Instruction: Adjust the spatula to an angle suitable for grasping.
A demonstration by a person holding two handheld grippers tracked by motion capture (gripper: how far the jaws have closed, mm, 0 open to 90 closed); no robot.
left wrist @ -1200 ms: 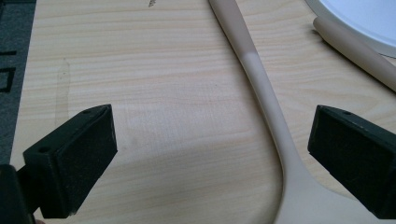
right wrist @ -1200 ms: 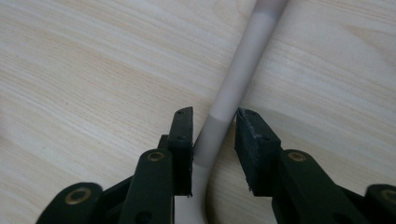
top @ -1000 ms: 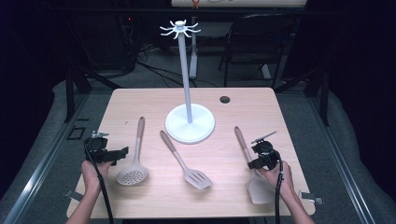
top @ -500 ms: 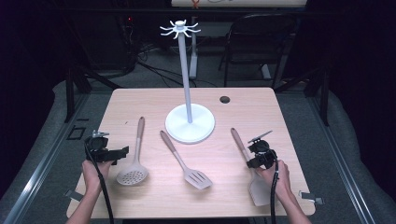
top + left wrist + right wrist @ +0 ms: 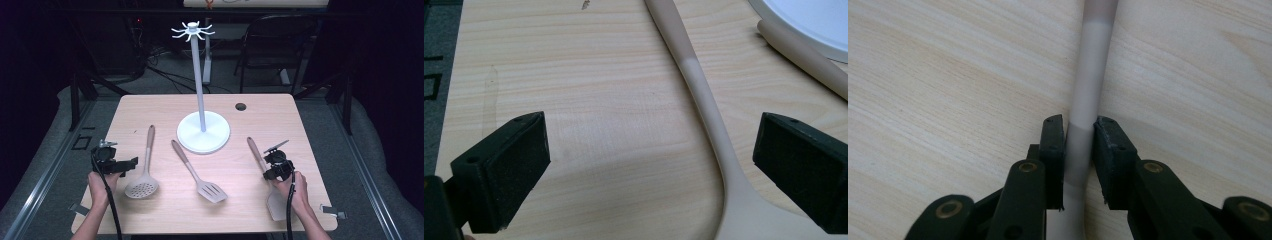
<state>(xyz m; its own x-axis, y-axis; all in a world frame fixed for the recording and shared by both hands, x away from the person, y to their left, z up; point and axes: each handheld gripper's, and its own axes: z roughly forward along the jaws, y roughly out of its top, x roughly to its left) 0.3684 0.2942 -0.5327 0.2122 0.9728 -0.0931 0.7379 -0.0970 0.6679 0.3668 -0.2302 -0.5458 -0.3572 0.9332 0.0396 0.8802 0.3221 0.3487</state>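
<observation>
A pale solid spatula point(image 5: 276, 205) with a wooden handle point(image 5: 1090, 75) lies at the table's right front. My right gripper point(image 5: 274, 165) point(image 5: 1079, 125) is shut on its handle, pads pressing both sides. A round slotted skimmer point(image 5: 141, 187) lies at the left front. My left gripper point(image 5: 131, 163) point(image 5: 651, 132) stands open just left of its handle point(image 5: 704, 100), which runs between the jaws nearer the right one without touching either. A slotted spatula point(image 5: 212, 191) lies in the middle. Behind it stands a white hook stand point(image 5: 203, 132), tall pole upright.
A small dark round hole point(image 5: 240, 106) sits in the wooden table point(image 5: 280, 115) at the back right. The stand's base point(image 5: 809, 20) and the slotted spatula's handle point(image 5: 799, 50) lie ahead of my left gripper. A chair point(image 5: 270, 45) stands beyond the table.
My right gripper has shifted slightly to the left, and the solid spatula's handle has swung left with it. The left gripper has stayed still.
</observation>
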